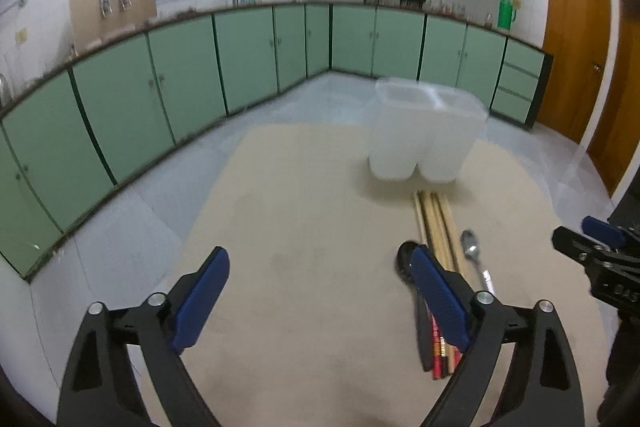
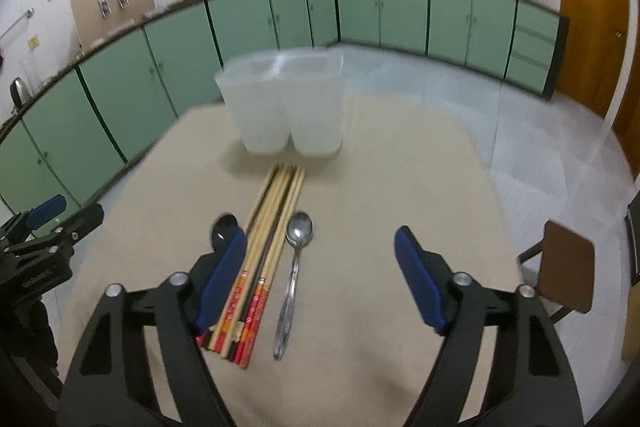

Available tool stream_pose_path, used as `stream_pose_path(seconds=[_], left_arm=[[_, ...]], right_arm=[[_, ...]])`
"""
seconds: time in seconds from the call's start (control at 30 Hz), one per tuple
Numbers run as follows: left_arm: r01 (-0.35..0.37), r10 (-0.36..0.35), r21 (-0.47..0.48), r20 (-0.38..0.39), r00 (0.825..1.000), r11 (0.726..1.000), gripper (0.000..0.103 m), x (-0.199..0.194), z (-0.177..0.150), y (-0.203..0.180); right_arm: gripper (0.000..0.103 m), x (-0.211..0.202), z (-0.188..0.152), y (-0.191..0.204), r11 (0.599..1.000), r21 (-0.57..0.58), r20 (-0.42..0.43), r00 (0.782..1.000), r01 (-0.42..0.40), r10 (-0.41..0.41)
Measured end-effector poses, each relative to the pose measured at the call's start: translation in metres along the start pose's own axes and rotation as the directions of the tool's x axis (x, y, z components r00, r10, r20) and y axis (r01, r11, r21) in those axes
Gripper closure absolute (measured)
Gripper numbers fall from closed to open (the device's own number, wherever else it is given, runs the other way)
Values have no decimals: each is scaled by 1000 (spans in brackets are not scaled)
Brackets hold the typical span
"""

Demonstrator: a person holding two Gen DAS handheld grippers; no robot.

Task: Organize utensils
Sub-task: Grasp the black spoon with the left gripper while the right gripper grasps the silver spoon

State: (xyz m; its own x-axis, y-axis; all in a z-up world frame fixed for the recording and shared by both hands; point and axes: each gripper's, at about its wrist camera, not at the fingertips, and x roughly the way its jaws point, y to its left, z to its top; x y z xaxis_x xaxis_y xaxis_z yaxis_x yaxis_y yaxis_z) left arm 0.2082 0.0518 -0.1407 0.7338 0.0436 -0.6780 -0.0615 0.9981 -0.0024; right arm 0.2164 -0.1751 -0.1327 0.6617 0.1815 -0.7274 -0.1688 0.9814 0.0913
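Utensils lie in a short row on the table [image 2: 400,155], just near of a translucent white holder [image 2: 280,107] with two compartments side by side, both apparently empty though motion blur softens its rim. At the middle of the row is a bundle of chopsticks [image 2: 272,227], pale wood with red and orange patterned handles toward the near end; they overlap and an exact count cannot be made, though at least four sticks show at the far tips. To their right, just beside them, lies one silver spoon [image 2: 296,259] with a clear handle, bowl pointing far. To their left lies one black spoon [image 2: 222,231], of which only the bowl and a little of the handle show, the rest being hidden behind a blue pad in both views. The right tongs [image 2: 320,267] hang above the row with the jaws wide, the left pad over the black spoon and chopstick handles, the right pad over bare table, nothing gripped; the silver spoon lies between them. The left tongs [image 1: 320,287] stand wide as well, over bare table left of the utensils, holding nothing, the right pad covering part of the black spoon. Each pair appears at the edge of the other's view, cut off by the frame. Beyond the table run green cabinets [image 2: 240,23], and a brown stool [image 2: 568,263] stands at the right.
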Motion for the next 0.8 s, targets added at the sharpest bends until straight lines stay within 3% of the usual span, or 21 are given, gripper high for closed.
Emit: stream_pose_path(seconds=[0.17,0.33,0.5,0.8], left_arm=[[12,-13,-15,-86,996,1000,18,36,-7,0],[22,-23,-6,-130,991,1000,21,59,-15,-4],[42,-42,0,-154,987,999,21,73,-20,-14],[111,-105,25,-188,976,993,21,85,-24,-42]], right_arm=[[46,54,-4,-1,1000,-19,-117,993,-7,5],[50,82,-8,3,999,-34,-187,982,-34,27],[58,98,-9,8,998,-51,-215,976,-48,36],[71,100,-11,17,987,-162,-173,985,-8,-21]])
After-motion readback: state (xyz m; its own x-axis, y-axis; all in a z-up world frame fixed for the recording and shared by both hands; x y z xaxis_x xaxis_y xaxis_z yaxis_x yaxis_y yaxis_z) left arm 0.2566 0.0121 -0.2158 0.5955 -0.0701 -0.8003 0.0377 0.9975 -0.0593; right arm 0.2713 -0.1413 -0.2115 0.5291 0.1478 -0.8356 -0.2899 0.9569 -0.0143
